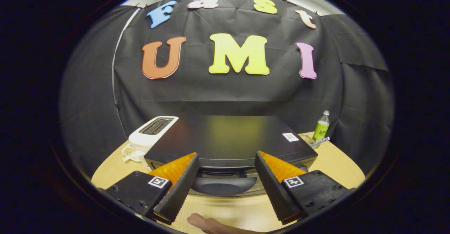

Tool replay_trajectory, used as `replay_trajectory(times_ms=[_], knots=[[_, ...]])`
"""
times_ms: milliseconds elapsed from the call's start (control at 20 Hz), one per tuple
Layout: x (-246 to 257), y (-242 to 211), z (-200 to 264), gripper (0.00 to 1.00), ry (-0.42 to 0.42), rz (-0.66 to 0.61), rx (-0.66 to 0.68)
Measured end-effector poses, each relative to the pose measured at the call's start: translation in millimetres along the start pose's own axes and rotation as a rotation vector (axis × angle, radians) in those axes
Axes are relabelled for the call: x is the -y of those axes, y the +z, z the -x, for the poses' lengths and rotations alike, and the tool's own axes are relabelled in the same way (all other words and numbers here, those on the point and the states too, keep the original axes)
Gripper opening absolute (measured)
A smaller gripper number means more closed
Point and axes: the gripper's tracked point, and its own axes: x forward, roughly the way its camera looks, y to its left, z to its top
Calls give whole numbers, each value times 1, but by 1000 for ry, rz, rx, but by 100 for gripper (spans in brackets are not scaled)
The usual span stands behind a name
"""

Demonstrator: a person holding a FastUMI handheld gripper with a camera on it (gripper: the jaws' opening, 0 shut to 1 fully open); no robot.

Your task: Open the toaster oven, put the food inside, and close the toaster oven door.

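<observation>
Spread wide, the claw (226, 156) hovers low over the wooden table (337, 163) with nothing held; its two fingers (179, 188) stand well apart, and there is a clear gap between them and the appliance ahead. Framed in that gap sits the dark curved door handle (225, 185) of the toaster oven (228, 139), just ahead of the fingertips and slightly below the oven's top front edge. From where I stand the fingers look close to the handle but apart from it.

That toaster oven is a black box squarely in front of the claw, its flat top catching a dull yellowish sheen, with a small white sticker (290, 137) on the top's far right corner. Its door looks closed, though little of it can be seen under the handle.

Beside the oven on the left, touching or very nearly touching it, stands a white slot toaster (151, 133), with a small whitish object at its near foot that I cannot make out. Beyond the oven's right corner a green drink bottle (321, 126) stands upright near the booth wall, with a striped straw-like stick (320, 141) lying at its base.

Nearer than the fingers, low over the table, a person's finger (211, 224) pokes in.
</observation>
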Motion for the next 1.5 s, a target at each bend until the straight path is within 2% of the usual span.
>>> replay_trajectory(times_ms=[150, 300, 550, 1050, 1300, 1500], knots=[[-6, -30, -6, 100, 19, -44, -110], [-10, -28, 1, 100, 36, -11, -71], [-9, -42, 21, 100, 67, -5, -80], [-1, -113, 79, 100, 114, 2, -76], [2, -140, 87, 100, 129, 60, -92], [6, -159, 90, 99, 124, 58, -119]])
